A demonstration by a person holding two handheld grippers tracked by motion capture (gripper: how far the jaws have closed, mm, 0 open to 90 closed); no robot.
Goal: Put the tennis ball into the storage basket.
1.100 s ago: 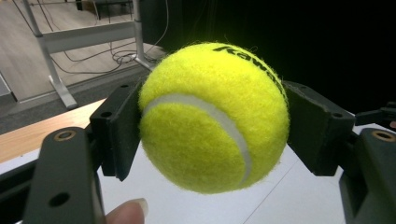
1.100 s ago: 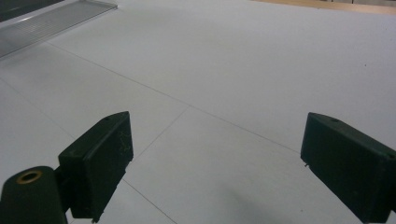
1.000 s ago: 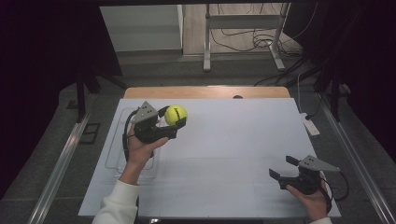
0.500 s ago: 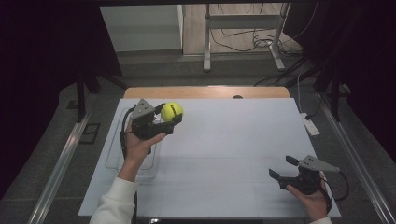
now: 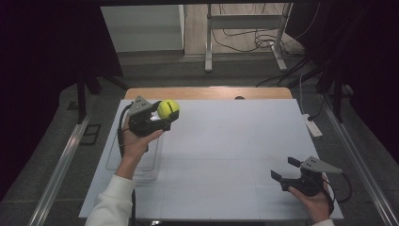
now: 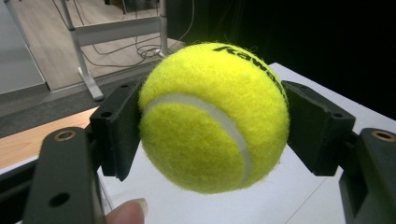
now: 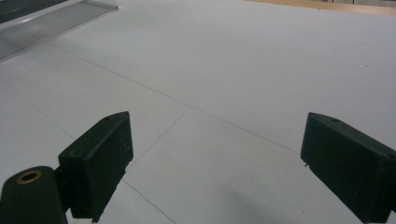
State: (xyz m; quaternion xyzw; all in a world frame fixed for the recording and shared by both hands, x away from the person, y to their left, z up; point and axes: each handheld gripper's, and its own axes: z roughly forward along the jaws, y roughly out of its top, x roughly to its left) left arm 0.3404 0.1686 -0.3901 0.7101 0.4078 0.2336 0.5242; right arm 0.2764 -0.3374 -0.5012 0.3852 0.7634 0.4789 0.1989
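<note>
The left gripper (image 5: 165, 115) is pinching a tennis ball (image 5: 168, 108) between both jaws, holding it above the table's (image 5: 226, 141) far left part, over a clear tray (image 5: 113, 162) by the left edge. The right gripper (image 5: 287, 169) is resting with its jaws spread wide and nothing between them near the front right corner, with bare white surface lying between the two.

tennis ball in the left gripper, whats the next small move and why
Probably carry the tennis ball down toward the clear tray by the table's left edge and only then open. The left gripper is shut on the ball and holds it lifted off the white table, and the tray lies just below and nearer the person. The right gripper rests open, away at the right.
</note>
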